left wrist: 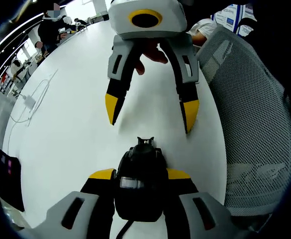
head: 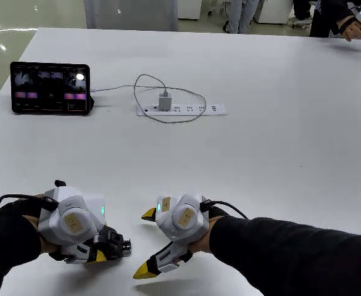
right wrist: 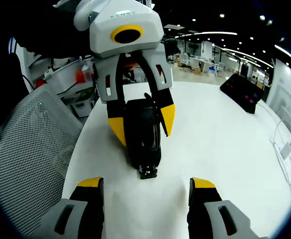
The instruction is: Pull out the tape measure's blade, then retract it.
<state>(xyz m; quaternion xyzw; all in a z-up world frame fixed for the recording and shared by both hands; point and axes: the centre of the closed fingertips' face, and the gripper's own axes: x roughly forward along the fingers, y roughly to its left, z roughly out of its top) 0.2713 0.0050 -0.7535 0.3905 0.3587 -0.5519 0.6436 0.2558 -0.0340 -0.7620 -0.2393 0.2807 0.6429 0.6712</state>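
My left gripper (head: 103,250) is shut on a black tape measure (head: 113,242) low over the white table (head: 260,142) near its front edge. In the left gripper view the tape measure (left wrist: 140,181) sits between my yellow-tipped jaws, its blade end (left wrist: 145,141) pointing forward and not drawn out. My right gripper (head: 146,242) faces it from the right, open, with nothing between its fingers. In the right gripper view the right gripper (right wrist: 146,183) stands just short of the blade end (right wrist: 147,173), which touches neither jaw, and the left gripper (right wrist: 141,122) clamps the case (right wrist: 143,132).
A dark tablet (head: 49,87) stands at the back left. A white power strip (head: 181,110) with a charger and looped cable lies behind the grippers. A grey mesh chair (left wrist: 249,124) sits beside the table's near edge. Another person's hand (head: 352,28) works at the far right corner.
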